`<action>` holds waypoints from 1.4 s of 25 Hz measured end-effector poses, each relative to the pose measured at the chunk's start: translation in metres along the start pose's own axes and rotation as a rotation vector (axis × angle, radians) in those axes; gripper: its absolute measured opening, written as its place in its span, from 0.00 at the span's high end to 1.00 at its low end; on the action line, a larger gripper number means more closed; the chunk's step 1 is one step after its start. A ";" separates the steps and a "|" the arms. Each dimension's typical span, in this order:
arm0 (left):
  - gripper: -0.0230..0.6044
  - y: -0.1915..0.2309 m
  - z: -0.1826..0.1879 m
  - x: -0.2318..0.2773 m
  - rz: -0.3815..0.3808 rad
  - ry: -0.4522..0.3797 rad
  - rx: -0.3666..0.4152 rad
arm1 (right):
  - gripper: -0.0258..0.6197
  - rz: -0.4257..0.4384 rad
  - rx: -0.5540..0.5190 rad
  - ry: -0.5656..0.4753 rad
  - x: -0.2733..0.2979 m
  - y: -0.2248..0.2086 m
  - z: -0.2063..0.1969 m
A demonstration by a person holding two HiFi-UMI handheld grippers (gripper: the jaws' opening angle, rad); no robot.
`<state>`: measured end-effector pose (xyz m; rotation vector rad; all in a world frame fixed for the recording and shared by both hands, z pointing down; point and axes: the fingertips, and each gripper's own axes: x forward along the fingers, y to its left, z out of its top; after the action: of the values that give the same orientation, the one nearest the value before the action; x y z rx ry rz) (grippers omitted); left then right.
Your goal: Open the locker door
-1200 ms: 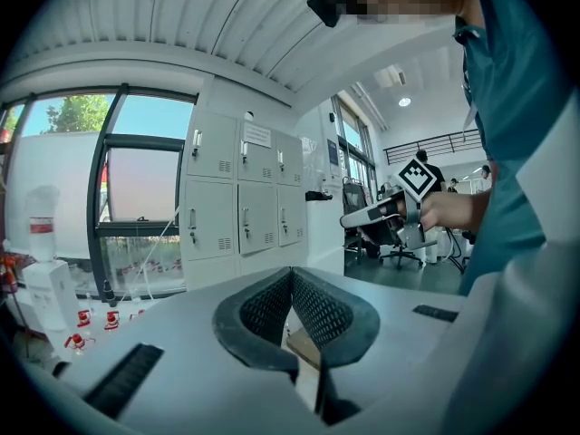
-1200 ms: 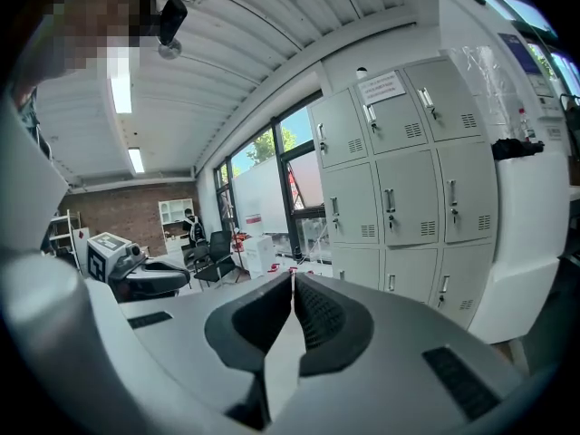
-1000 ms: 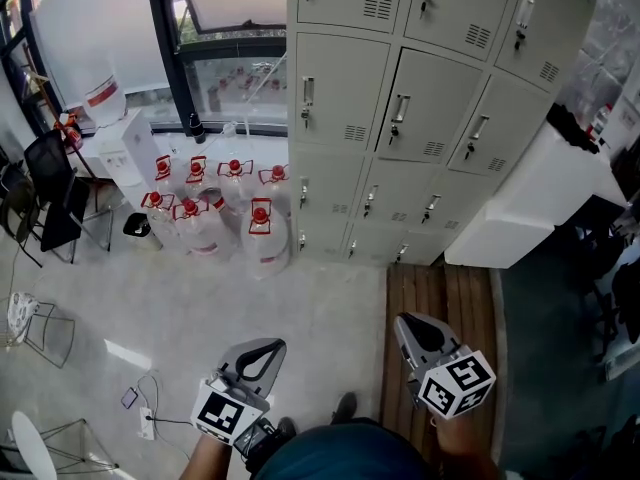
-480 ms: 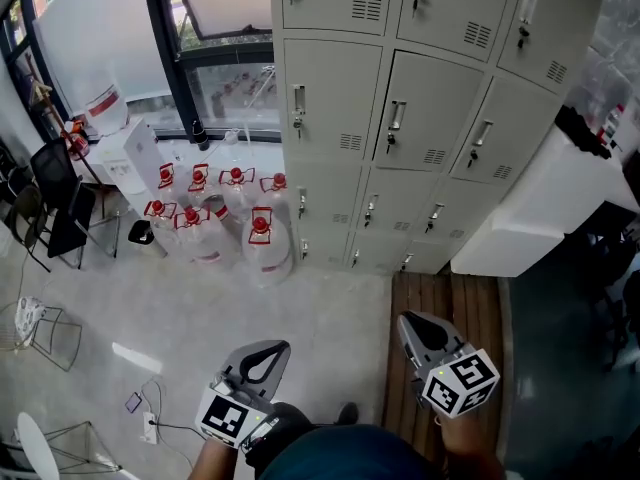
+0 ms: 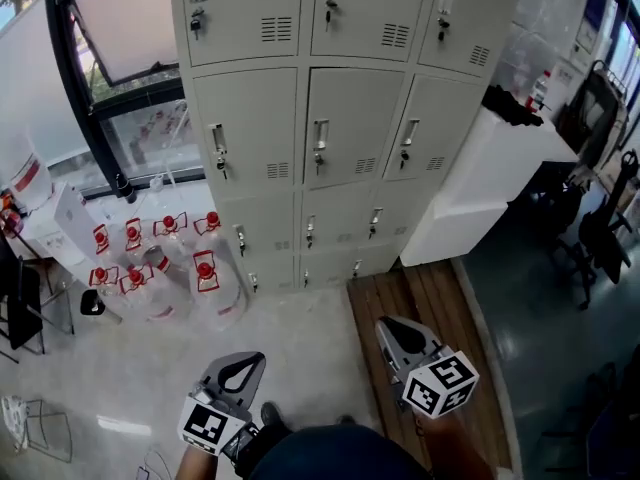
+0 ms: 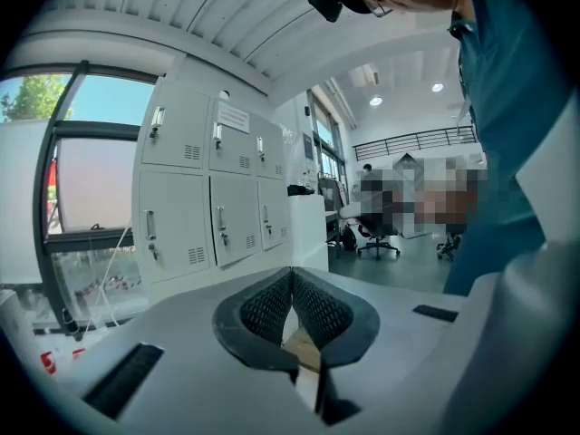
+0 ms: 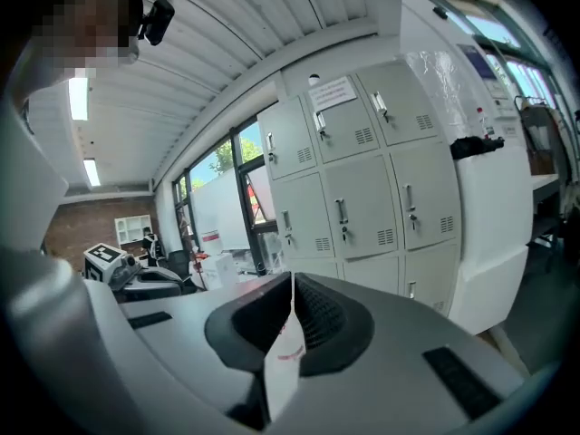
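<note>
A bank of grey lockers point(image 5: 320, 98) stands ahead, every door shut, each with a small handle and lock; it also shows in the left gripper view point(image 6: 213, 198) and the right gripper view point(image 7: 362, 188). The middle door of the second row point(image 5: 345, 118) faces me. My left gripper point(image 5: 250, 361) is low at the bottom left, its jaws point(image 6: 292, 272) shut on nothing. Bottom right, my right gripper point(image 5: 386, 325) is likewise shut and empty point(image 7: 292, 279). Both are well short of the lockers, over the floor.
Several large water bottles with red caps point(image 5: 160, 258) crowd the floor left of the lockers, under a window point(image 5: 120, 28). A white counter point(image 5: 480, 178) abuts the lockers on the right. A wooden platform point(image 5: 430, 298) lies under my right gripper. Black office chairs point(image 5: 590, 238) stand at far right.
The view has swung so the lockers now stand larger and more central, and the bottles have slid left. Both grippers keep their places at the bottom, still shut.
</note>
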<state>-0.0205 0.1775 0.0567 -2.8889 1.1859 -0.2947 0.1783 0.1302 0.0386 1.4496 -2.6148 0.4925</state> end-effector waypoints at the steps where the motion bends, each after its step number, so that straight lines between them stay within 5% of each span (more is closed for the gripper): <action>1: 0.94 0.012 0.005 0.004 -0.018 -0.012 0.001 | 0.90 -0.027 -0.004 -0.014 0.003 0.000 0.007; 5: 0.94 0.056 0.018 0.022 -0.065 -0.032 -0.005 | 0.90 -0.103 0.003 -0.036 0.022 -0.001 0.019; 19: 0.94 0.066 0.019 0.084 -0.283 -0.018 0.011 | 0.90 -0.362 0.054 -0.023 -0.017 -0.035 0.015; 25: 0.94 0.102 0.026 0.090 -0.300 -0.067 0.000 | 0.90 -0.366 0.036 -0.011 0.024 -0.026 0.028; 35: 0.94 0.171 0.005 0.065 -0.203 -0.072 -0.021 | 0.90 -0.245 -0.019 0.043 0.115 0.006 0.041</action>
<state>-0.0928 0.0100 0.0498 -3.0139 0.8916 -0.1787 0.1135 0.0272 0.0275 1.7023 -2.3586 0.4625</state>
